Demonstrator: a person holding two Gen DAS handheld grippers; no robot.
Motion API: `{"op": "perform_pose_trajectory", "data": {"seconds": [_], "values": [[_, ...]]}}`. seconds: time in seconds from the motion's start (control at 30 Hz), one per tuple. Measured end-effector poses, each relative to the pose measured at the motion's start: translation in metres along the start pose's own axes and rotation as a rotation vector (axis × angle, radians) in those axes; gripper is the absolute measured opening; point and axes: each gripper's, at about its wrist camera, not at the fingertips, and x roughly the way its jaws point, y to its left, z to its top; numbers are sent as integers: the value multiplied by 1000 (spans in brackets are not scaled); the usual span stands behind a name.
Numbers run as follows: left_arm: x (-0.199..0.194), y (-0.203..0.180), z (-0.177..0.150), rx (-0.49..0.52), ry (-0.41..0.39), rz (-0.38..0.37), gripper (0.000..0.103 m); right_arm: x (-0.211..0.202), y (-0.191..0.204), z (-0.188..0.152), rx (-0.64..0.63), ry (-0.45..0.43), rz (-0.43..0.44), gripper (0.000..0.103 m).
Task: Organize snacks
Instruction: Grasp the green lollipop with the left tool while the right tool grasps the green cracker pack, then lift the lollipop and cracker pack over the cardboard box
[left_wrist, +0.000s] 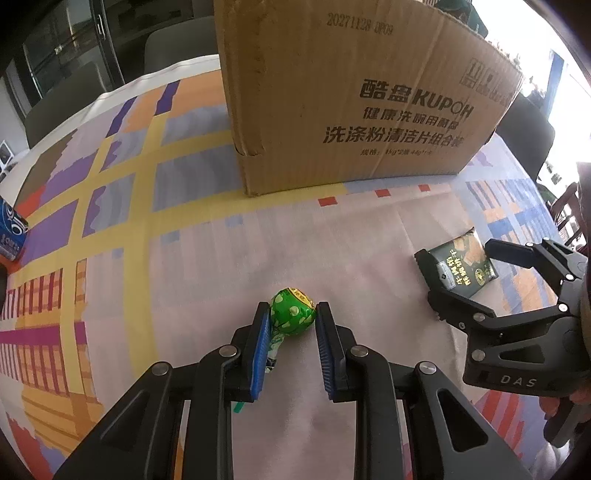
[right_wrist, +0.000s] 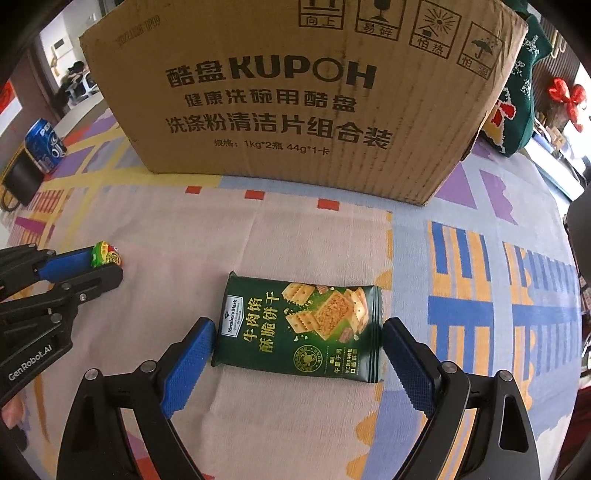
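From the left wrist, the left gripper (left_wrist: 291, 325) is down over a green-wrapped lollipop (left_wrist: 293, 312) lying on the patterned tablecloth (left_wrist: 221, 266), well short of the big cardboard box (left_wrist: 351, 110). Its blue pads sit either side of the candy head, the left pad against the wrapper and the right one at its edge, so I'd call it clenched on the ball. The stick trails back under the left finger. That ball looks hard, light and round under crinkly film, so it may squirt out; squeezing across the widest part seems safest. Off to the right, the right gripper (left_wrist: 458, 266) hovers at a green cracker packet (left_wrist: 461, 266). Over to the right wrist now: the cracker packet (right_wrist: 299, 326) lies flat on the tablecloth (right_wrist: 314, 240), in front of the cardboard box (right_wrist: 295, 110), with the right gripper (right_wrist: 297, 350) spread wide, pads just outside the two short ends, not pressing. It's a light, puffy, slick pouch with brittle crackers inside; a gentle pinch across the body should do. At far left, the left gripper (right_wrist: 107, 264) has the lollipop (right_wrist: 106, 254) at its tips.
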Motion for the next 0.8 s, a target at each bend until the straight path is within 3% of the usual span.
{"op": "perform_pose_trajectory", "data": {"seconds": [0.27,0.8], "values": [[-9,-2,-4,-18,-26,-14,25,-4,-1,-3,9,-25,1,80],[-32,-9,-5,-37,-86,-27,25,-31,-22,-8,51,-82,50,79]]}}
